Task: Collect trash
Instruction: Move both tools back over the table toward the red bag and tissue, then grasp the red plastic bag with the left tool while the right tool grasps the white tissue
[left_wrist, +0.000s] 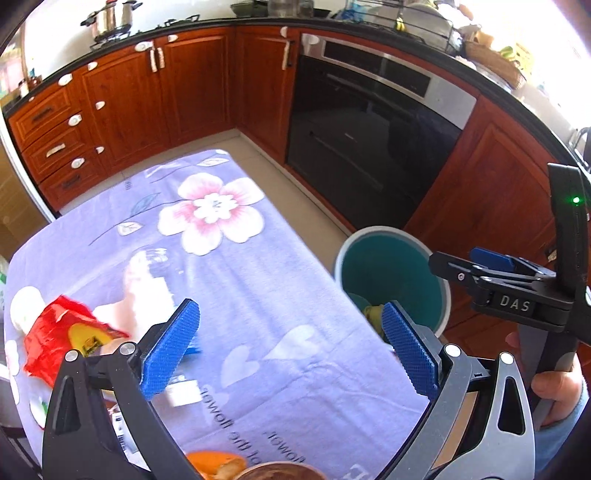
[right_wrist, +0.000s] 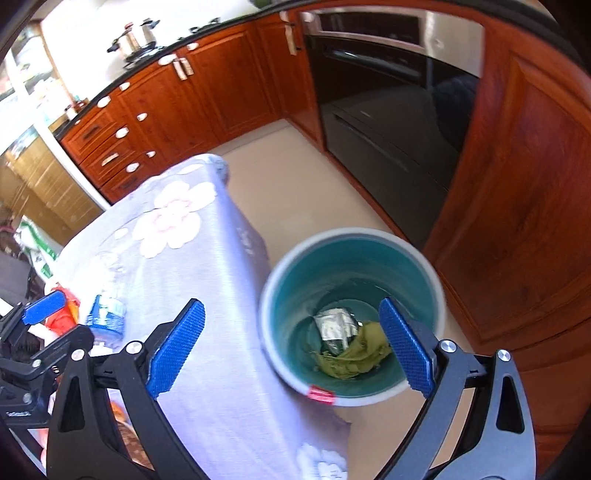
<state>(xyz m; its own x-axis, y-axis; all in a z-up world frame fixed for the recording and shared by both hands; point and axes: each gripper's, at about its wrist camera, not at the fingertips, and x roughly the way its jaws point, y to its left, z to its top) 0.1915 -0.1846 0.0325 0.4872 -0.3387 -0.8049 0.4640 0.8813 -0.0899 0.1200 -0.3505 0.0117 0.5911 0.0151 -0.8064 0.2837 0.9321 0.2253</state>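
Left wrist view: the left gripper (left_wrist: 290, 345) has its blue pads (left_wrist: 170, 347) spread wide with nothing between them, hanging over the lilac flowered tablecloth (left_wrist: 258, 295). To its left on the cloth lie a red wrapper (left_wrist: 55, 343) and a clear plastic bottle (left_wrist: 151, 273), blurred. To the right, beyond the table edge, the right gripper (right_wrist: 291, 345) is also wide apart and empty, poised above the teal bin (right_wrist: 288, 295) on the floor. Inside the bin sit a silvery packet (right_wrist: 334, 323) and a crumpled green piece (right_wrist: 351, 356). Wooden cabinets (left_wrist: 192, 85) and a black oven (left_wrist: 369, 122) stand behind.
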